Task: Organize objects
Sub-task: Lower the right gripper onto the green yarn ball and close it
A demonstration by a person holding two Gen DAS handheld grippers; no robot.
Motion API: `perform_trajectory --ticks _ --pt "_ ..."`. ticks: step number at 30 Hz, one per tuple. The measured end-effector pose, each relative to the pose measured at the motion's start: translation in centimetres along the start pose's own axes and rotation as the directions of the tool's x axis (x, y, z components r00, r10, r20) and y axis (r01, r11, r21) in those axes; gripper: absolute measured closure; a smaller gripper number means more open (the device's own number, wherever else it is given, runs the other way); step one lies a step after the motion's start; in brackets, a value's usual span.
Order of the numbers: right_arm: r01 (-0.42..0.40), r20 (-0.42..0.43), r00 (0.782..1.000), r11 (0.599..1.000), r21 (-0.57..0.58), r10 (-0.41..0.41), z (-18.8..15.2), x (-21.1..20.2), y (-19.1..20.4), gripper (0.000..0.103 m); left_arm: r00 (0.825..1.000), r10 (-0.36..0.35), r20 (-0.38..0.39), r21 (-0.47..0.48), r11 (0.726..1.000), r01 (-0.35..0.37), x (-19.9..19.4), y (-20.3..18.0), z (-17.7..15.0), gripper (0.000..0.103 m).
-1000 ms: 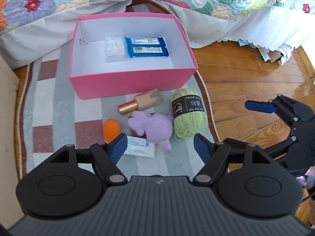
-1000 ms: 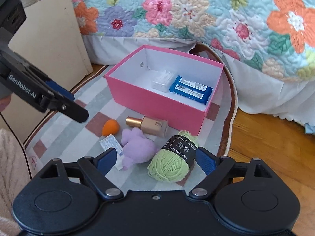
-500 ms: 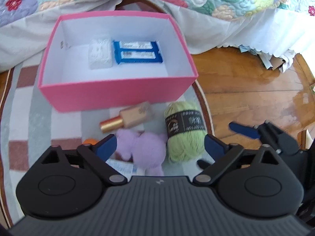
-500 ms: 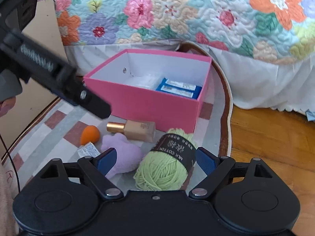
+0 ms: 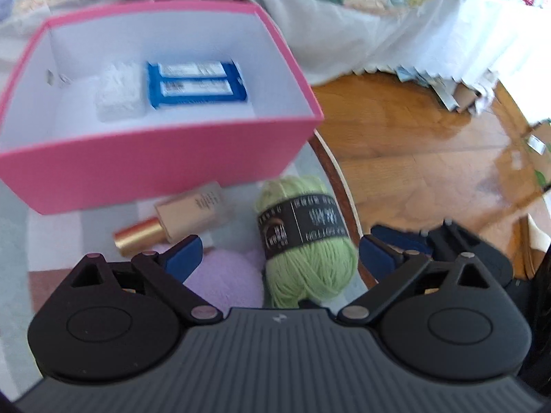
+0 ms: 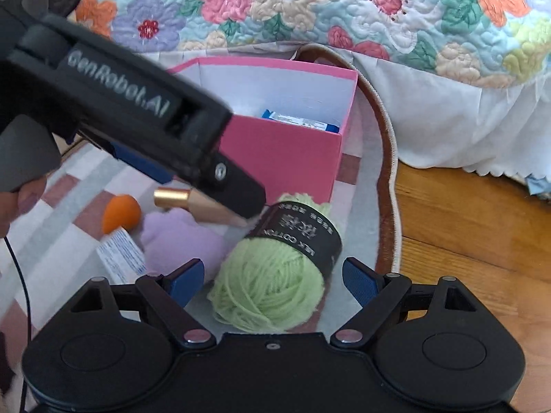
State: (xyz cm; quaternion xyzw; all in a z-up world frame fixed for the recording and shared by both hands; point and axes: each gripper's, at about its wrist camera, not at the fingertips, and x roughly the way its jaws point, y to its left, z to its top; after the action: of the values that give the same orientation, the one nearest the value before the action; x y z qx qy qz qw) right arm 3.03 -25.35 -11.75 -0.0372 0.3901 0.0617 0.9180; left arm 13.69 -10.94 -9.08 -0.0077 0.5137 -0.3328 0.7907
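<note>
- My right tool sits low over the rug, fingers spread wide, nothing between the pads yet.
- The green yarn ball lies on its side right between those spread fingers, black label band toward the far end. I cannot tell whether either pad touches it.
- My left tool is also spread apart and holds nothing. In its view the yarn ball lies in the gap, nearer the right finger.
- From the right wrist, the left tool body crosses the upper left of the view, its tip just beside the yarn label.
- Pink box, open top, stands on the rug just beyond the yarn. Inside it: a blue packet on the right and a white packet to its left, touching or nearly so.
- Foundation bottle with a gold cap lies on its side in front of the box, left of the yarn.
- Purple plush rests near the bottle, left of the yarn and close to it.
- Orange sponge sits farther left; a small white sachet lies just near of it.
- Floral quilt hangs behind the box; wooden floor to the right of the rug.
- Left wrist view is motion-blurred.
</note>
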Motion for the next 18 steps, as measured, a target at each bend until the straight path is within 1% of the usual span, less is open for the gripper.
perform_trajectory --ticks 4,6,7,8,9,10,11,13,15,18 --pt "0.023 -0.018 1.000 1.000 0.002 -0.023 -0.2 0.7 -0.1 0.013 1.000 -0.015 0.003 0.026 1.000 0.015 1.0 0.6 -0.8 0.005" --pt "0.047 -0.056 0.997 0.999 0.018 -0.046 0.0 1.1 -0.2 0.013 0.998 -0.059 0.023 0.028 0.998 0.058 1.0 1.0 -1.5 0.005" --pt "0.076 -0.097 0.993 0.996 0.044 -0.071 0.1 1.3 -0.3 0.013 0.995 -0.098 0.032 0.007 0.995 0.098 1.0 1.3 -1.8 0.005" --pt "0.085 -0.140 0.988 0.991 0.100 -0.071 0.2 1.3 -0.8 0.013 0.991 -0.128 0.032 -0.024 0.991 0.128 1.1 1.7 -1.9 0.005" --pt "0.061 -0.161 0.986 0.986 0.158 -0.036 0.2 1.1 -1.3 0.013 0.988 -0.151 0.025 -0.052 0.987 0.152 1.2 1.9 -2.1 0.006" --pt "0.028 -0.163 0.987 0.980 0.198 0.005 0.0 0.7 -1.7 0.013 0.985 -0.171 0.023 -0.054 0.984 0.172 1.2 1.9 -2.2 0.006" --pt "0.010 -0.159 0.987 0.977 0.213 0.025 -0.1 0.5 -1.9 0.013 0.983 -0.179 0.030 -0.046 0.983 0.180 1.1 1.8 -2.2 0.006" --pt "0.027 -0.157 0.988 0.983 0.183 0.002 -0.2 0.5 -1.7 0.013 0.985 -0.170 0.037 -0.041 0.984 0.171 1.1 1.5 -2.3 0.007" --pt "0.038 -0.151 0.988 0.986 0.163 -0.013 -0.3 0.7 -1.6 0.013 0.983 -0.180 0.032 -0.054 0.982 0.182 1.4 1.5 -2.2 0.007" --pt "0.005 -0.123 0.992 0.983 0.182 0.017 -0.1 0.9 -1.7 0.013 0.979 -0.200 0.033 -0.113 0.973 0.203 2.1 2.0 -2.3 0.007"
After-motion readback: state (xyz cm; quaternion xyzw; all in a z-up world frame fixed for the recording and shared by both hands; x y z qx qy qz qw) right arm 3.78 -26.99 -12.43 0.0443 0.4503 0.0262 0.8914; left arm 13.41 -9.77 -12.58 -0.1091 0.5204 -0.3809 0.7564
